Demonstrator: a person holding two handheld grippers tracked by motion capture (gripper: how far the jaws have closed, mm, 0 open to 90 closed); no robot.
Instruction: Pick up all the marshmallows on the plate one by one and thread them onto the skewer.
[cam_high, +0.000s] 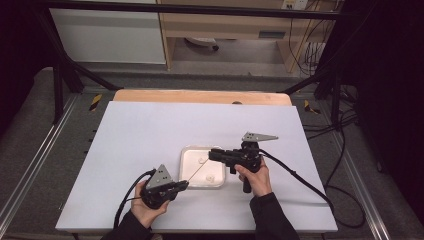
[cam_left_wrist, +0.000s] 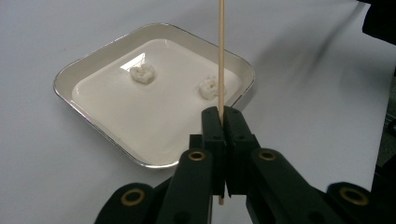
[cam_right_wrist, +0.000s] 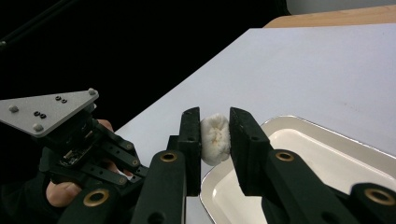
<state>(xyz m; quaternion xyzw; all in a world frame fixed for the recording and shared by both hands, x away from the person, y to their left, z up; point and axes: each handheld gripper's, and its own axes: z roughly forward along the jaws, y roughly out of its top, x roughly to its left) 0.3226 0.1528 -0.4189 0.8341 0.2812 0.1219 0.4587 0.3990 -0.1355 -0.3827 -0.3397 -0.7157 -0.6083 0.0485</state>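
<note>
Left gripper (cam_left_wrist: 220, 122) — jaws pinched tight on a thin wooden skewer (cam_left_wrist: 221, 56), which runs straight out ahead of the tips over the white tray (cam_left_wrist: 93, 59). Two white lumps (cam_left_wrist: 142, 73) lie in the tray beyond those tips, one just beside the skewer. Right gripper (cam_right_wrist: 215, 135) — jaws narrowed onto a white marshmallow (cam_right_wrist: 215, 138), pads pressing both sides, held above the tray's near corner.
</note>
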